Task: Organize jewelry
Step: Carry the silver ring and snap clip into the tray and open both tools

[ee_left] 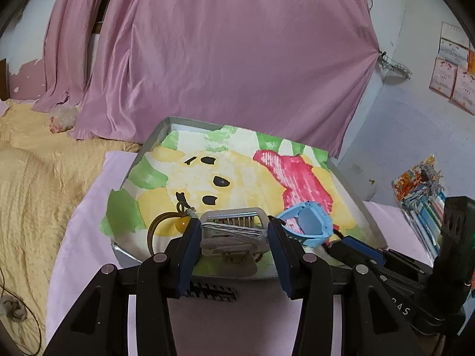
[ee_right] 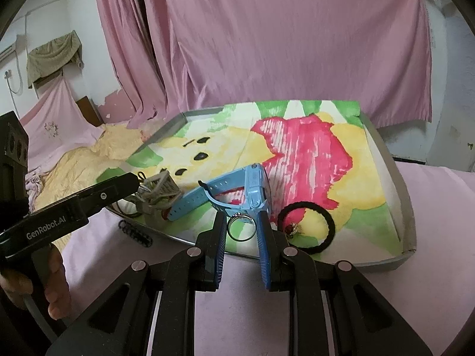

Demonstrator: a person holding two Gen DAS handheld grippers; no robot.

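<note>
The right gripper (ee_right: 241, 225) is bracketing the ring (ee_right: 241, 227) at the tray's (ee_right: 397, 160) near edge, narrow jaws not clearly pinching it, while the left gripper (ee_left: 233, 228) is clamping the clip (ee_left: 231, 228) farther left, beside the watch (ee_right: 237, 190)

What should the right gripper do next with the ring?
Probably close a little more. The ring sits upright between the right gripper fingers at the tray's near edge, beside the blue watch, but contact looks uncertain.
</note>
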